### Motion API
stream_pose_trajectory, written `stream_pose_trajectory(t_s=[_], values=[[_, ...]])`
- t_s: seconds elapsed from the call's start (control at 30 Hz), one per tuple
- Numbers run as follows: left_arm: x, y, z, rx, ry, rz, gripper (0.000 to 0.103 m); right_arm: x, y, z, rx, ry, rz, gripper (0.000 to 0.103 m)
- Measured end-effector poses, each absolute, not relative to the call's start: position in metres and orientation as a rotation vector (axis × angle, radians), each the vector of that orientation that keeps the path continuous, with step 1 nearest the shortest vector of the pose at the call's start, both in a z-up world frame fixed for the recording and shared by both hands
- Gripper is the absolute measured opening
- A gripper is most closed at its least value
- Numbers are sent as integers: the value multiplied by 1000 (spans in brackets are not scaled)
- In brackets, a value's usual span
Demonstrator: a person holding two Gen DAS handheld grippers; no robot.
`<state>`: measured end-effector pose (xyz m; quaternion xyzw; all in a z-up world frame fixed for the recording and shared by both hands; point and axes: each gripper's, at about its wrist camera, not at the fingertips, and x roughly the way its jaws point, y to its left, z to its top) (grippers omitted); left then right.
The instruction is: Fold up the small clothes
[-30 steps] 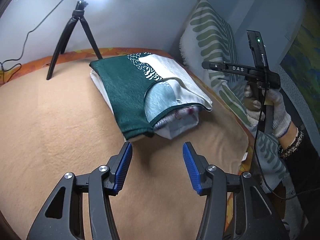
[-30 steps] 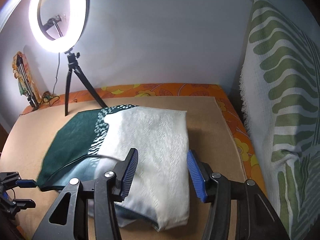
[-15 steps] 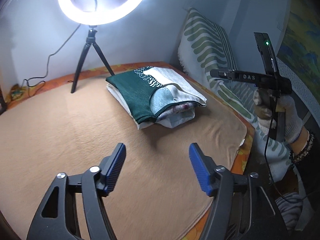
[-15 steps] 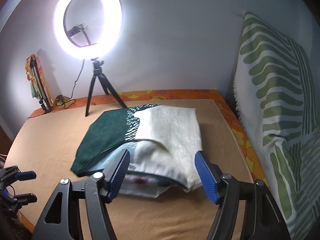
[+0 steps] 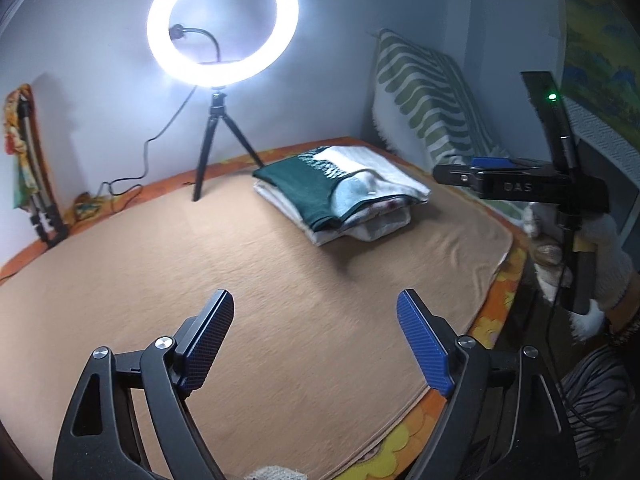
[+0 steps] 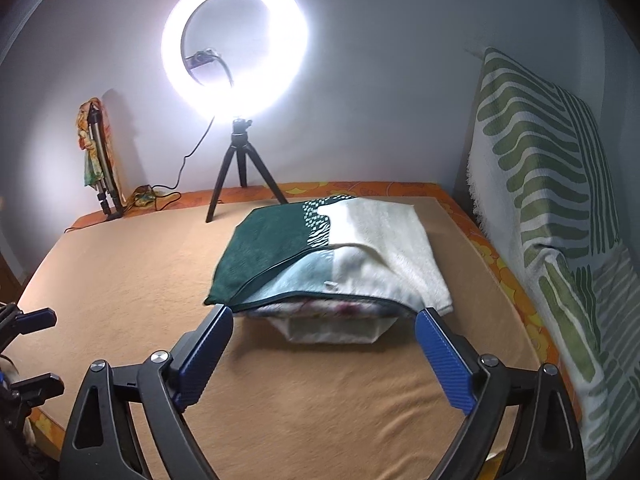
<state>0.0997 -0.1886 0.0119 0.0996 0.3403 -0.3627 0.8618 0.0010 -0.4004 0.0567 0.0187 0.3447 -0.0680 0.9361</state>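
Pulled back from folded stack since a second ago: both hand-held grippers higher and further off, jaws spread wider. Left hand-held gripper (image 5: 315, 342): blue-padded black fingers wide apart, holding nothing, hovering over bare tan blanket (image 5: 160, 272). Right hand-held gripper (image 6: 324, 354): same, fully spread, empty, fingertips just short of stack's near edge, not touching. Seen from left wrist view, right unit's black body marked "DAS" (image 5: 520, 188) off bed edge, gripped by white-gloved hand (image 5: 592, 264). Stack of folded small clothes (image 6: 332, 256): dark green and cream towel-like piece on top, pale teal inner face showing at open fold, floral and white layers beneath; lying on tan blanket toward right rear of bed. Beyond: lit ring light on black tripod (image 6: 240, 168) at wall, cable trailing left. Green-striped white pillow (image 6: 552, 200) upright right of stack. Folded tripod with orange cloth (image 6: 96, 160) leaning at left wall.
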Motion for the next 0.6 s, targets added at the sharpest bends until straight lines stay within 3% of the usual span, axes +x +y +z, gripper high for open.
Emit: stream_pose_trajectory(t_s=[0.23,0.4,0.6], values=[[98,-187,14,253,694,-703,88,-11,-388,52,61,661,-176,99],[95,-180,19,237,676,-686,103,-17,-387,49,85,635,-203,100],[90,-176,21,252,646,-654,103,-20,-388,49,89,600,-245,103]])
